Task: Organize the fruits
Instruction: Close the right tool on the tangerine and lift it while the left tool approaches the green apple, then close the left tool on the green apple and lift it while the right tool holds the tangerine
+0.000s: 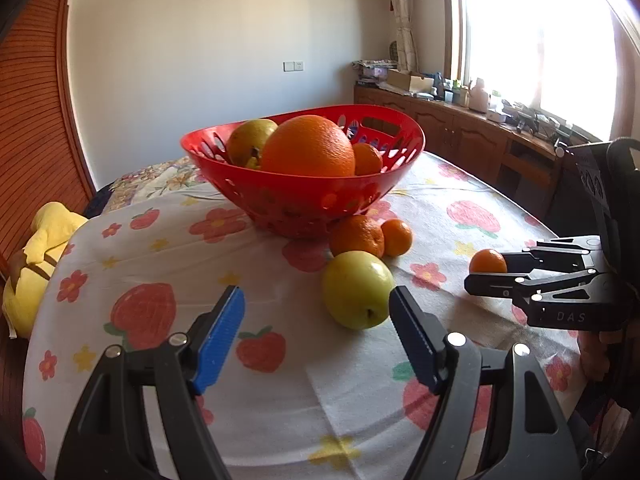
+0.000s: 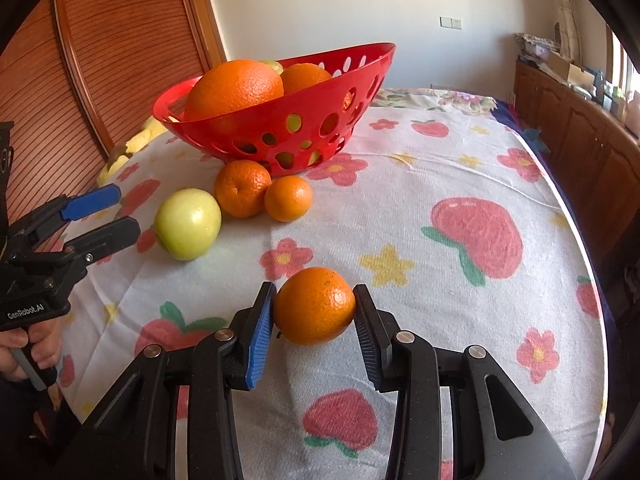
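Note:
A red perforated basket (image 1: 256, 162) (image 2: 362, 60) holds a large orange (image 1: 308, 147), a yellowish pear (image 1: 248, 140) and a smaller orange. On the cloth in front lie a green apple (image 1: 356, 294) (image 2: 188, 223) and two mandarins (image 1: 356, 236) (image 1: 397, 237) (image 2: 242, 188) (image 2: 288, 198). My left gripper (image 1: 318, 328) (image 2: 108, 216) is open, just short of the apple. My right gripper (image 2: 314, 322) (image 1: 486, 270) is shut on a mandarin (image 2: 314, 305) (image 1: 488, 261), low over the cloth.
The table carries a white cloth with strawberries and flowers (image 2: 440, 208). A yellow plush toy (image 1: 36, 264) sits off the left edge. A wooden cabinet (image 1: 460, 132) with clutter runs under the window at right. A slatted wooden door (image 2: 100, 60) stands behind.

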{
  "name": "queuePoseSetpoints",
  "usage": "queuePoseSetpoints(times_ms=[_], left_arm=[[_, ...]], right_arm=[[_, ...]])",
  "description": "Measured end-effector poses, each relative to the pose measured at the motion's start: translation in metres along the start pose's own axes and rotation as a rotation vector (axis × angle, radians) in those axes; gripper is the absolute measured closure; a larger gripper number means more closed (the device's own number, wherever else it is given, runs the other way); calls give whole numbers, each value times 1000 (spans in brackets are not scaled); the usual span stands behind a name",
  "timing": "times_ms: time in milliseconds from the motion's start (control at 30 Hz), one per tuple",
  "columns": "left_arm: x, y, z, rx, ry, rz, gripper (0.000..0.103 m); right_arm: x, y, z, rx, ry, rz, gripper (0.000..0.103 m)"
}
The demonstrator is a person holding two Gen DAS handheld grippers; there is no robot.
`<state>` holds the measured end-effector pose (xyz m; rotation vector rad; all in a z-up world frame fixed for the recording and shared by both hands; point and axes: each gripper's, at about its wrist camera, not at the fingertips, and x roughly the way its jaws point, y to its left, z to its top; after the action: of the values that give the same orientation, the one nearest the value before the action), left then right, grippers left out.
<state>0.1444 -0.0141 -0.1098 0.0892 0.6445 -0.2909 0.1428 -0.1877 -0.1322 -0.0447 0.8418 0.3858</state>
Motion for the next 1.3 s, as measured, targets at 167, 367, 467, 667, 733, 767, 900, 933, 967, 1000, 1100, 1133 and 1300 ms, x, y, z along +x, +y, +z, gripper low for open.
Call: queuePoseSetpoints(times_ms=[167,367,467,667,733,767,900,933,967,1000,1100,1133,1300], left_arm=[[5,-8,9,11,24,-24,28],[19,-17,21,40,64,-38,28],[32,-19,22,38,110,-38,28],[44,-20,21,28,143,-48,28],[46,-19,22,24,149,-44,28],[47,-19,23,22,151,-45,28],[50,-20,26,30,158,-45,28],[51,-20,25,33,162,-45,28],[52,-20,25,35,168,-45,28],[54,-21,24,36,173,-44,28],[57,-21,21,34,182,-42,33],[58,-20,20,32,185,-42,36],[62,-19,15,26,193,-49,47]], right_arm=[[0,1,0,-1,-2,-1,64],[1,1,0,-6,-5,-5,64],[1,1,0,-7,-6,-6,64],[1,3,-1,-16,-11,-11,64],[0,3,-1,-15,-11,-12,64],[0,3,-1,-15,-12,-12,64],[0,3,-1,-17,-12,-13,64],[0,3,-1,-17,-11,-12,64],[0,3,-1,-17,-11,-11,64],[0,3,-1,-16,-11,-12,64],[1,3,-1,-17,-11,-11,64],[1,3,-1,-17,-11,-11,64],[1,3,-1,-17,-11,-12,64]])
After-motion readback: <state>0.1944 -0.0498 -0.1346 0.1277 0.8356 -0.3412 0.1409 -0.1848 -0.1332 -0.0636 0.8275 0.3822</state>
